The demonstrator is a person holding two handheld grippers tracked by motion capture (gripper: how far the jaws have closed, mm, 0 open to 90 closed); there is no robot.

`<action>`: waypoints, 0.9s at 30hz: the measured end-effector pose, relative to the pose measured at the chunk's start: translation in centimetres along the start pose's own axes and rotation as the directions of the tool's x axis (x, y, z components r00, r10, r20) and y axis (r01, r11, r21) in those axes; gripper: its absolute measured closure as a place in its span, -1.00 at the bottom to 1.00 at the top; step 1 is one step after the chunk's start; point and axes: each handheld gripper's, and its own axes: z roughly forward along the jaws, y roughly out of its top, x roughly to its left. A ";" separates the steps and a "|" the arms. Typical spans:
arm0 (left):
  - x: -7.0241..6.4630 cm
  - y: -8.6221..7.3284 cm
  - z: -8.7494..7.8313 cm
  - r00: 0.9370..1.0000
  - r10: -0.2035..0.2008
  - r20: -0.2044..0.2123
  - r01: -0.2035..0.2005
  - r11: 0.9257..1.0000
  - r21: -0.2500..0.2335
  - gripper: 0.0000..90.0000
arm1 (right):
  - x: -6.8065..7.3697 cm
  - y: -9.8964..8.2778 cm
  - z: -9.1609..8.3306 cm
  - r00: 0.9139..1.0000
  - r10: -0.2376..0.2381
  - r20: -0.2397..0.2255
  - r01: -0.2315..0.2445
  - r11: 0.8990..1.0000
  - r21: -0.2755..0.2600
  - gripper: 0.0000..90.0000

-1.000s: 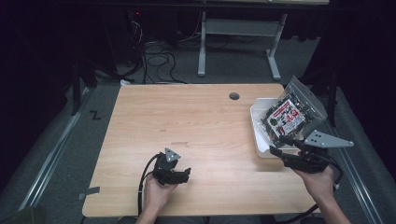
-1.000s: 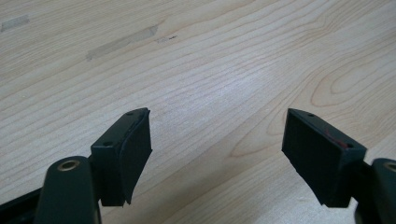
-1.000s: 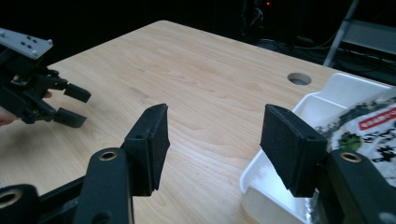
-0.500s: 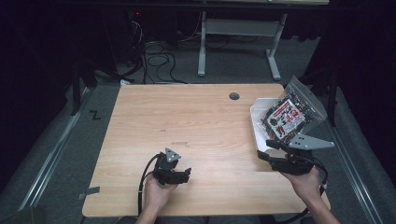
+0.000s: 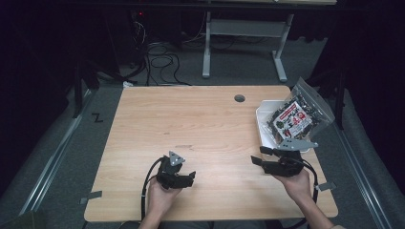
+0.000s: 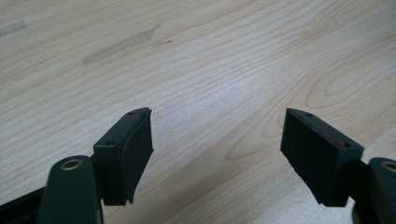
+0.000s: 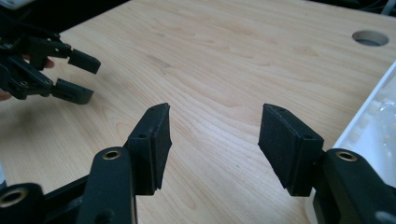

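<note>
I hold two grippers over the tabletop near its front edge. My left gripper (image 5: 190,177) has its jaws open and empty; so does my right gripper (image 5: 260,156). One snack bag (image 5: 295,119) lies in one white tray (image 5: 261,125) at the right edge.

Dim lab: bare wooden table (image 5: 200,124), floor cables (image 5: 162,57).

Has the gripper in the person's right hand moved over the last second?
Yes. The right gripper has slid left and toward the table's near edge, away from the white tray.
</note>
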 end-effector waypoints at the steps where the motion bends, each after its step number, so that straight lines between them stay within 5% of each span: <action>1: 0.0 0.0 0.0 1.000 0.000 0.001 0.000 1.000 0.000 -0.43 | 0.0 -0.1 0.2 1.000 0.001 0.004 -0.001 1.000 0.003 -0.02; 27: -0.2 0.0 0.2 1.000 0.015 0.000 -0.015 1.000 0.009 -0.43 | 0.1 -1.3 4.9 1.000 0.011 0.011 -0.012 0.992 0.122 -0.02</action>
